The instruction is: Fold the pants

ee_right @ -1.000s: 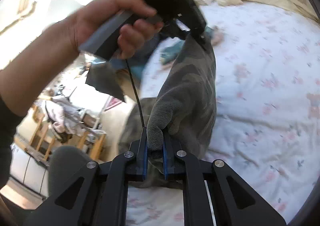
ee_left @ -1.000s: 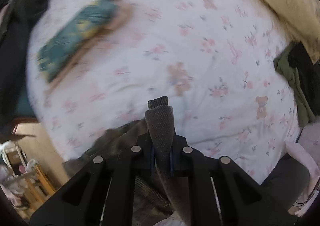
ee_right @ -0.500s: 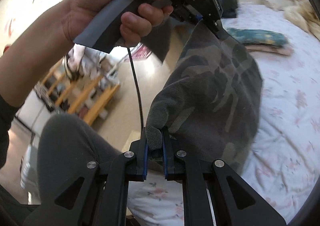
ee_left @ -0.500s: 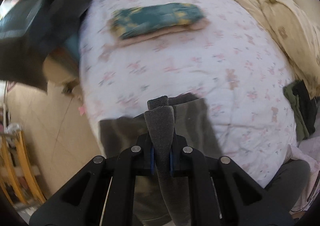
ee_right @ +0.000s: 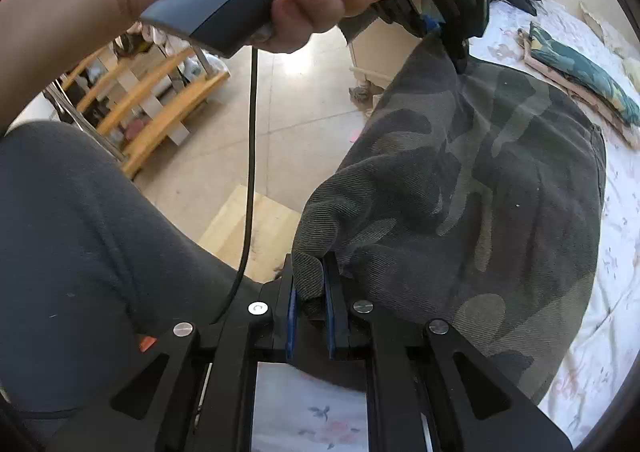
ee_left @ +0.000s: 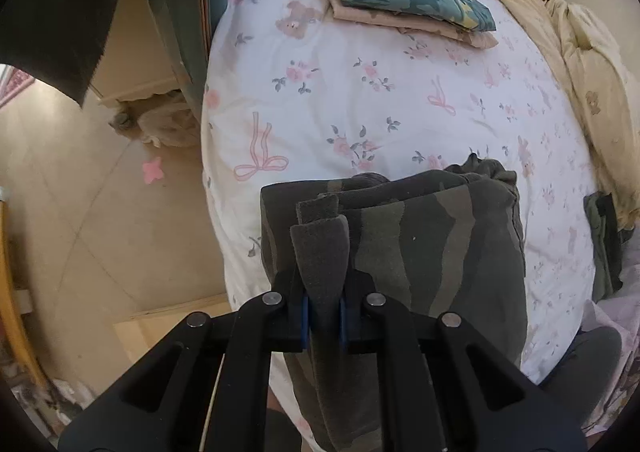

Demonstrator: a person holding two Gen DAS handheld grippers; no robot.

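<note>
both hand-held grippers (ee_left: 322, 292) (ee_right: 310, 292) clamped on pants (ee_left: 432, 244)

I see the pants (ee_left: 432, 252): dark camouflage corduroy, olive and charcoal patches. They are doubled over, layered edges stacked at the far end. They lie at the near edge of the bed (ee_left: 360, 100), one side draping off the edge.

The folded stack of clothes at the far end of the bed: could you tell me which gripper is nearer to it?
Left. The left gripper grips the camouflage pants on the side toward the folded stack; the right gripper grips their nearer edge.
</note>
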